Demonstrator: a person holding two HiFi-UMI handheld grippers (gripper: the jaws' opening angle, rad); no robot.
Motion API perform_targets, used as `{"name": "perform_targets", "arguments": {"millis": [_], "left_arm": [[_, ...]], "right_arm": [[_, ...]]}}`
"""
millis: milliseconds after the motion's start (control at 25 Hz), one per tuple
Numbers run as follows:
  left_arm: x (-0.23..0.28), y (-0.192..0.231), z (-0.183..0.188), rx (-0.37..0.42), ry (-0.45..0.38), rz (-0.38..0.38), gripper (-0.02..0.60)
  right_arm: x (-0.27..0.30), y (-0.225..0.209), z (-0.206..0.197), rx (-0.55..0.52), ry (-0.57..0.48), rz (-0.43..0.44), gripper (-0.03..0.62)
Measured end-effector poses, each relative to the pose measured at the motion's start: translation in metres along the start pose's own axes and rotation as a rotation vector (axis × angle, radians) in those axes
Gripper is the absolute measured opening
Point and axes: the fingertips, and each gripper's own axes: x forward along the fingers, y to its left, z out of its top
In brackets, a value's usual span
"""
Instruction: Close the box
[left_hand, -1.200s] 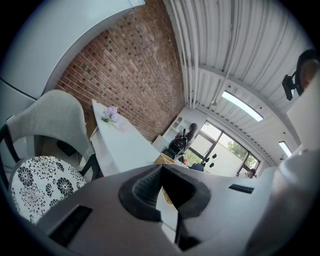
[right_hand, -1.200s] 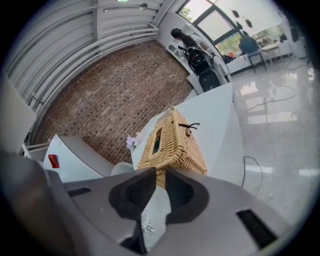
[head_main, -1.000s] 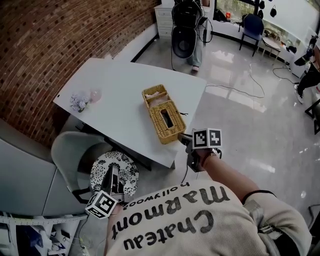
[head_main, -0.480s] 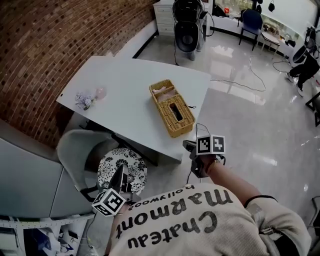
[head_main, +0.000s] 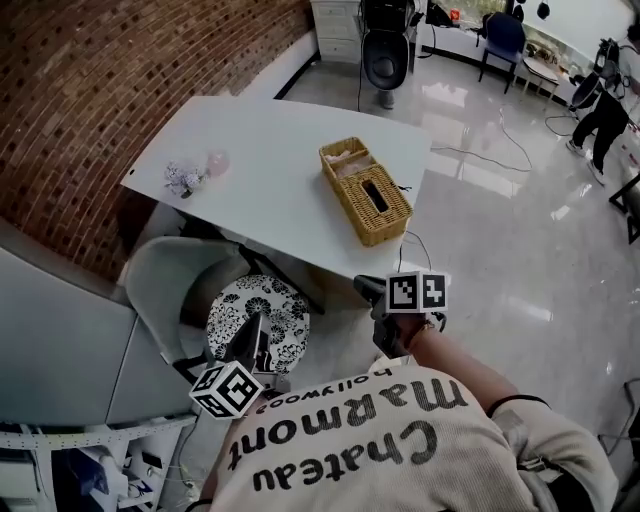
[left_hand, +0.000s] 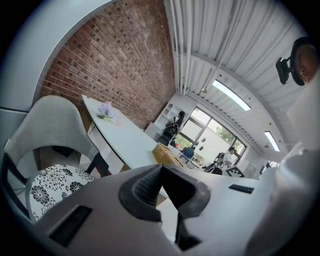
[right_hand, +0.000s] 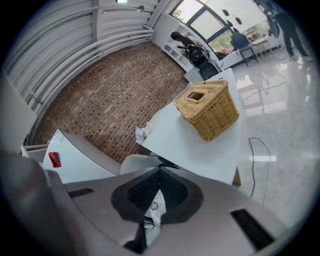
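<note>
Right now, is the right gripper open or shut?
Shut. The right gripper has its jaws touching at the tips, nothing between them.

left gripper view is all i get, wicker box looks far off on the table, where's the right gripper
Observer: In the head view the right gripper hangs short of the table's near corner, apart from the wicker box.
Operator: holding anything
Observer: No, its own view shows the jaws shut with nothing between them.
Operator: what's on top of the box
Observer: A dark slot runs along its top.
</note>
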Motion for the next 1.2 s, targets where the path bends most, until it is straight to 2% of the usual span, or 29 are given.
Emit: {"name": "perform_targets", "arguments": {"millis": [200, 360, 640, 840, 1200], "left_arm": [[-0.02, 0.009, -0.009, -0.005, 0.066, -0.038, 0.002], [-0.037, 0.021, -0.007, 0.033, 0.079, -0.048, 0.002], [-0.065, 0.037, -0.014, 0.044, 0.1, -0.083, 0.002], [-0.084, 0.044, -0.022, 0.04, 0.105, -0.091, 0.002], [-0.098, 0.047, -0.037, 0.025, 0.121, -0.102, 0.002]], "right_arm": [[0.005, 0.044, -0.015, -0.078, -0.049, 0.02, 0.003], [-0.001, 0.073, -0.027, -0.163, -0.117, 0.014, 0.003], [-0.016, 0.095, -0.045, -0.321, -0.209, -0.097, 0.003], [-0.026, 0.092, -0.064, -0.309, -0.218, -0.15, 0.003], [-0.037, 0.088, -0.086, -0.29, -0.207, -0.181, 0.003]]}}
